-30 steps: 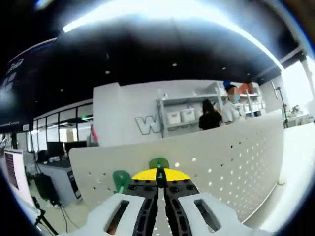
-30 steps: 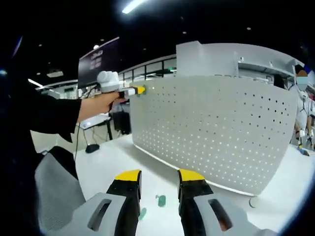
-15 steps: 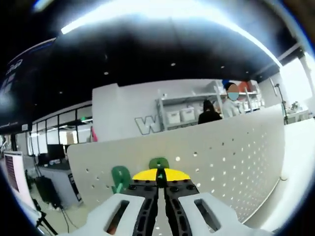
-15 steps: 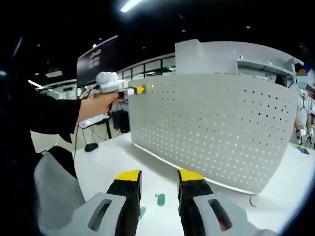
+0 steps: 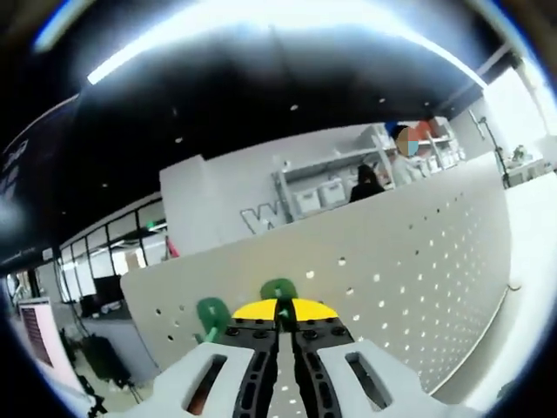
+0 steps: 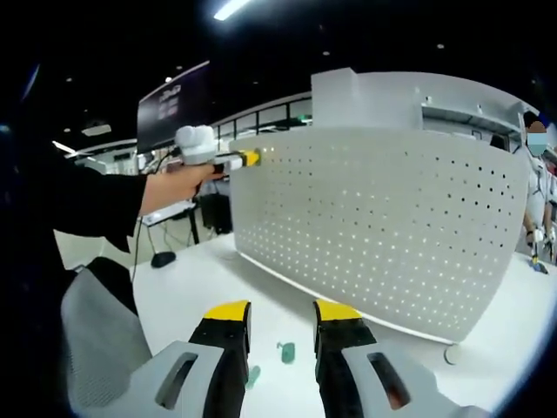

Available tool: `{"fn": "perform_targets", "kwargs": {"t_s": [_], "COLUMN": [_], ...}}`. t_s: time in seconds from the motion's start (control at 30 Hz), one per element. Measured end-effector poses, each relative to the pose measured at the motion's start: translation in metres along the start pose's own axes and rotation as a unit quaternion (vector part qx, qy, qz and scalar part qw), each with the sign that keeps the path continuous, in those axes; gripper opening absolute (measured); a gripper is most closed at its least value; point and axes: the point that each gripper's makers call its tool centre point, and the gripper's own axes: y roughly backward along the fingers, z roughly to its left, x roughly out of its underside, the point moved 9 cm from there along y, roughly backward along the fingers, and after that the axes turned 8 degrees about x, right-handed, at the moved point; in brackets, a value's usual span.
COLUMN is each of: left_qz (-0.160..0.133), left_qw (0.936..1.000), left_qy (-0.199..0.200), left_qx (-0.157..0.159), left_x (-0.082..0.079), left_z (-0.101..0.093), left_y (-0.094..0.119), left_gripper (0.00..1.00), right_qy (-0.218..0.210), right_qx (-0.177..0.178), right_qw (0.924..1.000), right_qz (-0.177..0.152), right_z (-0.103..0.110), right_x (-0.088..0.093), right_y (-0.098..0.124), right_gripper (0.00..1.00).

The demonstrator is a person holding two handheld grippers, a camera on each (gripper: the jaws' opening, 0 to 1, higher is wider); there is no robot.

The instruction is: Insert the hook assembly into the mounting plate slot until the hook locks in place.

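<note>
Green hook (image 5: 279,289) sat clamped in my left gripper (image 5: 279,315), pressed at the pegboard's (image 6: 383,226) top corner; lock not confirmed. Second hook (image 5: 212,313) already hung beside it. My right gripper (image 6: 281,324) idled with jaws apart above spare hooks (image 6: 285,352) on the table (image 6: 191,279).

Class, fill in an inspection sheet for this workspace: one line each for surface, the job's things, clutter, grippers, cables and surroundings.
Surface: white table carrying an upright white pegboard.
Job's things: green hook between the left gripper's jaws at the pegboard's top corner; a second green hook sits on the board beside it.
Clutter: two small green pieces lie on the table by the right gripper's jaws.
Grippers: left gripper shut on the hook; right gripper open, holding nothing.
Cables: nothing seen.
Surroundings: shelving with white bins, people behind the board, a grey chair.
</note>
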Motion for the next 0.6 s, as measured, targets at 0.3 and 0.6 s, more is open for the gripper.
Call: {"fn": "perform_targets", "kwargs": {"t_s": [0.3,0.6], "left_qz": [-0.004,-0.004], "left_qw": [0.9996,0.9990], "left_qy": [0.024,0.034], "left_qx": [0.013,0.031], "left_x": [-0.001,-0.002], "left_z": [-0.002,-0.012], "left_y": [0.007,0.022], "left_gripper": [0.15,0.29], "right_qy": [0.001,0.004], "right_qx": [0.001,-0.002], "right_qw": [1.0000,1.0000], "right_qz": [-0.003,-0.005], "right_z": [0.000,0.002], "right_x": [-0.001,-0.004], "right_y": [0.001,0.001], "right_gripper": [0.28,0.28]}}
